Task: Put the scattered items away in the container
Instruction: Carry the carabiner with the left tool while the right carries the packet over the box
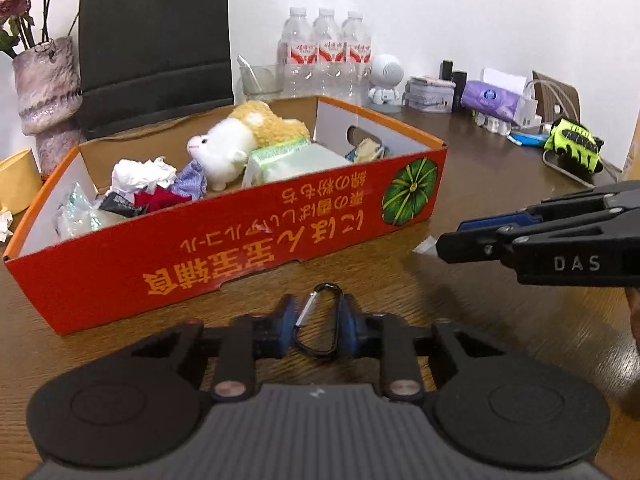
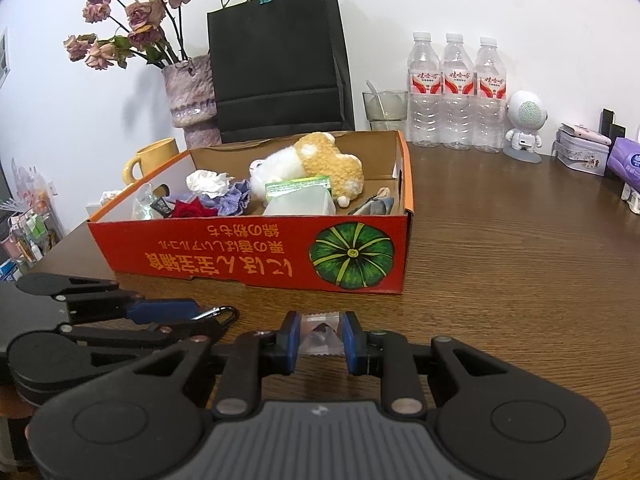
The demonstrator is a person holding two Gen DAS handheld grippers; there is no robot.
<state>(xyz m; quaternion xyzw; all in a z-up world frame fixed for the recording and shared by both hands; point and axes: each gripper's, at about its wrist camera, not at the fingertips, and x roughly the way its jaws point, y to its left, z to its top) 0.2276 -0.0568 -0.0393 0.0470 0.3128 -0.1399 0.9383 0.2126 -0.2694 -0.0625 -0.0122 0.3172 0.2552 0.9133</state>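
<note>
White wall backs a brown wood-grain surface (image 2: 500, 248), where a red cardboard box (image 1: 224, 248) with a green pumpkin print stands near both hand-held grippers. Inside it lie a white and tan plush toy (image 1: 232, 140), crumpled white paper (image 1: 140, 174), a dark red cloth (image 1: 160, 199) and a pale green-topped pack (image 1: 288, 160).

From the left wrist camera, the left hand-held gripper (image 1: 319, 326) has its blue pads pressed on a black carabiner (image 1: 320, 320), which sits between them just in front of the box's long side. The same view shows a neon yellow glove (image 1: 574, 144) at the far right edge of the surface, which the other camera does not reach.

From the right wrist camera, the right hand-held gripper (image 2: 319, 336) pinches a small clear plastic sachet (image 2: 320, 336) between its pads, low over the surface and short of the box. That sachet shows in the left view only as a pale corner past the right tool's tip. This camera alone takes in the dried roses (image 2: 132, 16) in their vase and the yellow mug (image 2: 154, 158) beside the box's left end.

Three water bottles (image 2: 456, 92) and a black paper bag (image 2: 276, 60) stand behind the box in both views.
</note>
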